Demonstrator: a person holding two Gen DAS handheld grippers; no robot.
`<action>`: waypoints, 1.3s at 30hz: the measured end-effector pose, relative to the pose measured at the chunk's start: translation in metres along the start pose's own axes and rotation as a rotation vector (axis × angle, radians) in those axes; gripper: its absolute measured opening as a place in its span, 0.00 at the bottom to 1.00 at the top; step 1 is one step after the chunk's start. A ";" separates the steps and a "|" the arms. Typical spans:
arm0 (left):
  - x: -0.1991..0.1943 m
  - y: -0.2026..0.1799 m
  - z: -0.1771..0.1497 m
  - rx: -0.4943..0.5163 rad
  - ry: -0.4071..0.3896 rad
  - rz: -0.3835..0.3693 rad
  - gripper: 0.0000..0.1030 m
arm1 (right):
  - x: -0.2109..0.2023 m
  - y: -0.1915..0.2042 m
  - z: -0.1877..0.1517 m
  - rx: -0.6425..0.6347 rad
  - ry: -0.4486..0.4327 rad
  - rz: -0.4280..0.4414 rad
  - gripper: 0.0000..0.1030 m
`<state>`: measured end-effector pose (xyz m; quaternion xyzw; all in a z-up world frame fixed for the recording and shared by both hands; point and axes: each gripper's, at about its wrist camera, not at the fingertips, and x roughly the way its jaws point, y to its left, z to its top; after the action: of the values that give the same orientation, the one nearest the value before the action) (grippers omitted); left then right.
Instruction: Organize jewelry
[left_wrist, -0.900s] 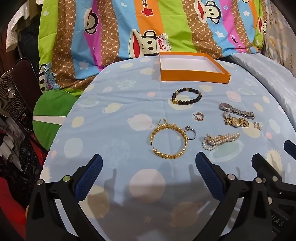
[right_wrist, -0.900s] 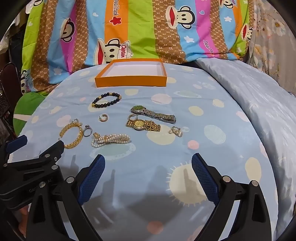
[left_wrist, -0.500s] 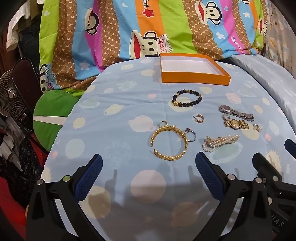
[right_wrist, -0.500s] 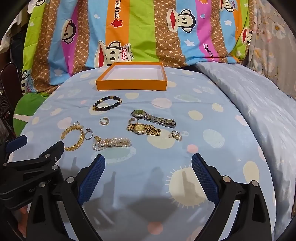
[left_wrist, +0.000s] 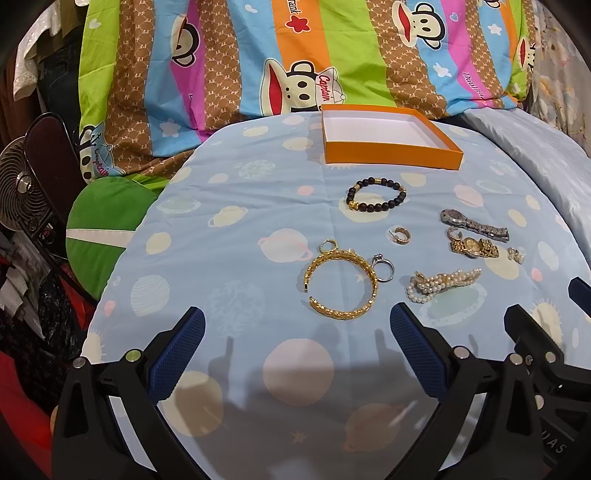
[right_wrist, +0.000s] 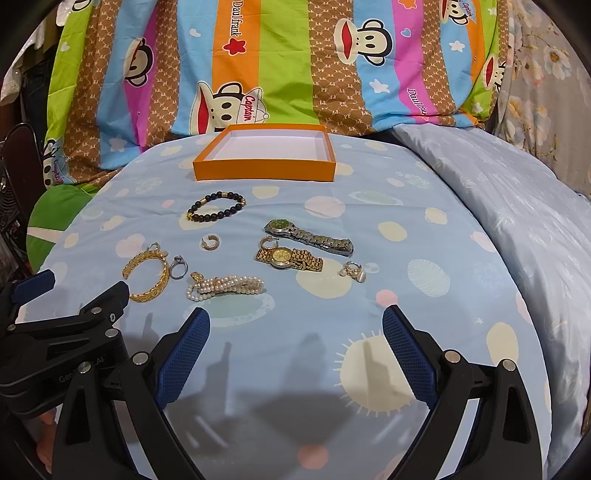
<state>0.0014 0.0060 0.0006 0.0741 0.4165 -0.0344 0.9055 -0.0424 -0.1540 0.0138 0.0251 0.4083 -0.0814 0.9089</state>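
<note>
An empty orange box (left_wrist: 388, 151) (right_wrist: 264, 158) stands at the far side of the blue cloth. Before it lie a black bead bracelet (left_wrist: 376, 194) (right_wrist: 216, 211), a gold bangle (left_wrist: 341, 284) (right_wrist: 147, 273), a silver ring (left_wrist: 384, 264) (right_wrist: 179, 266), a pearl bracelet (left_wrist: 441, 282) (right_wrist: 225, 286), a silver watch (left_wrist: 474, 223) (right_wrist: 310, 236), a gold watch (left_wrist: 472, 247) (right_wrist: 290, 258) and small earrings (left_wrist: 399, 236) (right_wrist: 210, 243). My left gripper (left_wrist: 295, 332) is open and empty, short of the bangle. My right gripper (right_wrist: 295, 332) is open and empty, short of the pearls.
A striped monkey-print quilt (left_wrist: 295, 55) rises behind the box. A green cushion (left_wrist: 103, 229) and a fan (left_wrist: 22, 192) are off the left edge. A pale blue duvet (right_wrist: 517, 206) lies on the right. A pearl earring pair (right_wrist: 354, 272) lies right of the gold watch.
Both views have pulled back and tilted up slightly; the jewelry sits a little lower and farther in the frames. Both grippers stay open. Nothing on the cloth has moved.
</note>
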 end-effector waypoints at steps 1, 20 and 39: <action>0.000 0.000 0.000 0.001 0.000 0.001 0.95 | 0.000 0.000 0.000 -0.001 0.000 -0.001 0.90; 0.001 0.001 -0.002 -0.003 0.012 -0.002 0.95 | 0.000 0.001 -0.002 -0.011 -0.004 -0.002 0.90; 0.004 0.002 -0.003 -0.008 0.023 0.000 0.95 | 0.002 0.004 -0.004 -0.025 -0.015 -0.006 0.90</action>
<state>0.0019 0.0086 -0.0039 0.0708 0.4268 -0.0320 0.9010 -0.0436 -0.1494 0.0099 0.0120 0.4024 -0.0791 0.9119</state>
